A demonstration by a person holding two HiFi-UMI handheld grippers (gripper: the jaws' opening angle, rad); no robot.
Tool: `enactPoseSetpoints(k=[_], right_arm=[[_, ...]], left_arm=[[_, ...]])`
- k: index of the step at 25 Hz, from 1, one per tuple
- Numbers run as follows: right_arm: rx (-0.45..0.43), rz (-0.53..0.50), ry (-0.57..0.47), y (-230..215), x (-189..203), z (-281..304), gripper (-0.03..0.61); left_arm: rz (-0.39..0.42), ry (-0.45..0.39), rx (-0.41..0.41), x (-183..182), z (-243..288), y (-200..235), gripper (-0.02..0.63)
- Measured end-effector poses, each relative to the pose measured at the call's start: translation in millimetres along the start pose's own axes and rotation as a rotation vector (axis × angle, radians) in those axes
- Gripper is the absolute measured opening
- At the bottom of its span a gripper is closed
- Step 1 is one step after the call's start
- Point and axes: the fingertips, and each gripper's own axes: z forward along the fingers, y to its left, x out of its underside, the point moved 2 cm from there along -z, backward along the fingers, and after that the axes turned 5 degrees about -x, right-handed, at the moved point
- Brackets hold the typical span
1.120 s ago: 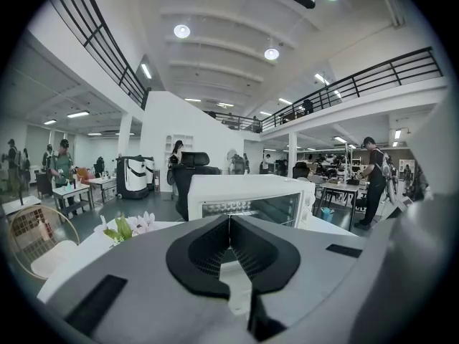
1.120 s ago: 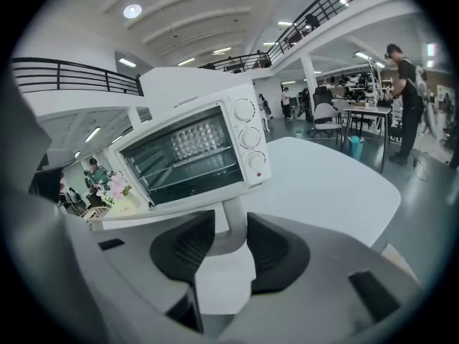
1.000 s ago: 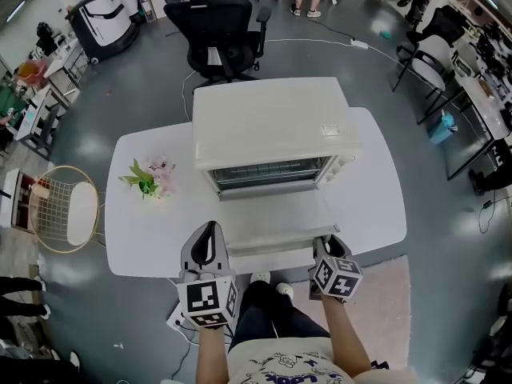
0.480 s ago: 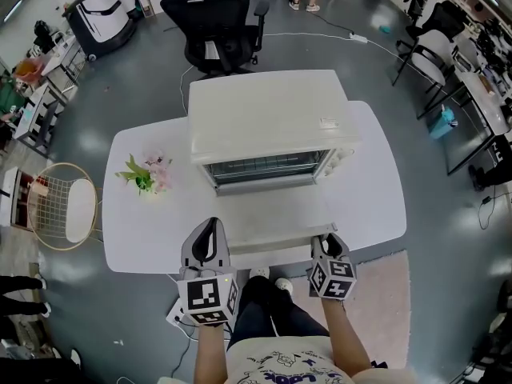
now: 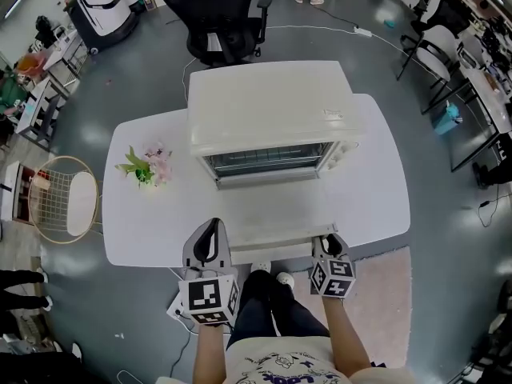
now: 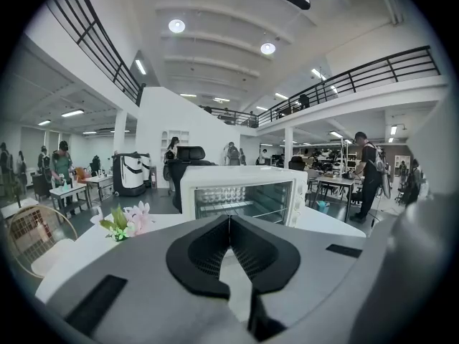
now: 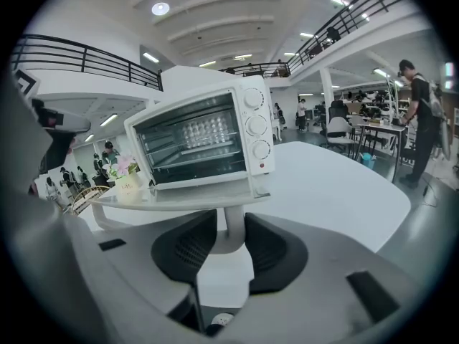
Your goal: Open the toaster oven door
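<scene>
Overhead, a white toaster oven (image 5: 268,110) sits mid-way along a white surface (image 5: 144,222), its long side running left to right and its open front facing the person. Its door (image 5: 272,206) is folded down about level, pointing toward the person. The door handle (image 5: 272,237) runs left to right along the door's near edge. The right gripper (image 5: 327,242) is at the handle's right end. Its jaws have just been closing and clamp the handle's end post between them. The left gripper (image 5: 210,229) hangs near the handle's left end, jaws pressed together, holding nothing. Pink flowers (image 5: 150,166) stand left of the oven.
</scene>
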Motion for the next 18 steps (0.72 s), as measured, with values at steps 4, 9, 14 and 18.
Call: enactPoseSetpoints(k=[4, 9, 14, 18], right_arm=[[-0.001, -0.010, 0.011, -1, 9, 3, 0.117], [0.001, -0.039, 0.029, -4, 19, 9, 0.117], [0.000, -0.077, 0.039, -5, 25, 11, 0.118], [-0.003, -0.095, 0.036, -6, 30, 14, 0.118]], left_arm=[[0.004, 0.006, 0.006, 7, -3, -1, 0.006], [0.003, 0.011, 0.013, 15, -4, -4, 0.006], [0.001, 0.022, 0.016, 21, -4, -6, 0.006], [-0.005, 0.031, 0.015, 29, -3, -7, 0.006]])
